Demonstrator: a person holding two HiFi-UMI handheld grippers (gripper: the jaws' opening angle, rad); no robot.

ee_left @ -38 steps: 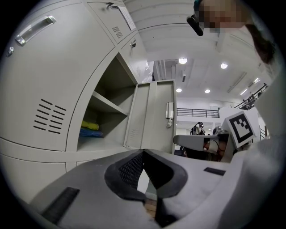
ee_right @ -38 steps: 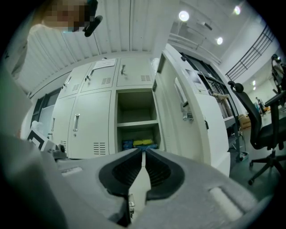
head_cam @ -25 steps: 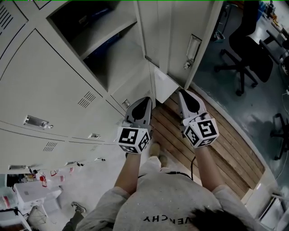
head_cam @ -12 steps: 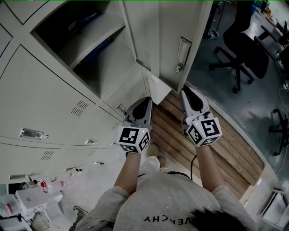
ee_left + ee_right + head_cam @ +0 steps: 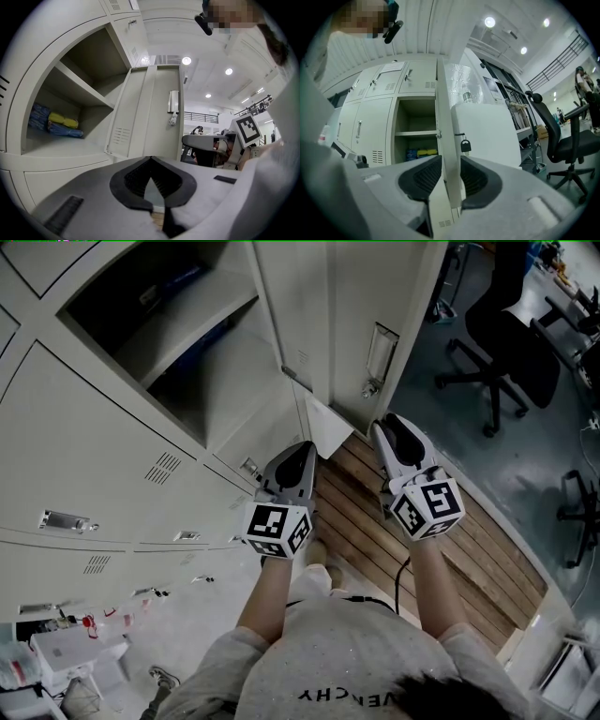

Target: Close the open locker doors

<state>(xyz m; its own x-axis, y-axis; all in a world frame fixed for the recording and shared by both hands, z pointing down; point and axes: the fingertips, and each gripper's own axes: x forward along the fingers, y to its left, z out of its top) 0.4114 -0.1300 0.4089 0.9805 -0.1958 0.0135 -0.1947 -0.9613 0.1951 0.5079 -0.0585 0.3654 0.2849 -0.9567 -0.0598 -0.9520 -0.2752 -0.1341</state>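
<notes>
An open grey locker door (image 5: 347, 324) stands out from the locker bank, edge-on in the right gripper view (image 5: 445, 140). Its latch handle (image 5: 378, 352) faces the room, and a padlock (image 5: 465, 145) hangs on it. Beside it the open compartment (image 5: 178, 324) holds blue and yellow packs (image 5: 51, 123) on its lower shelf. My right gripper (image 5: 386, 427) is at the door's bottom corner. Its jaws are opening, with the door edge between them (image 5: 450, 161) and no pad pressing on it. My left gripper (image 5: 298, 460) is shut and empty (image 5: 151, 160), low in front of the lockers.
A small lower door (image 5: 328, 423) stands ajar under the open one. Closed lockers (image 5: 94, 446) fill the left. A wooden plank strip (image 5: 450, 531) runs underfoot. Black office chairs (image 5: 511, 343) stand on the floor to the right. Clutter (image 5: 47, 652) lies at the bottom left.
The right gripper's jaws look wider apart than a second ago. The lockers have slid a little up and left in the head view. The left gripper keeps its place.
</notes>
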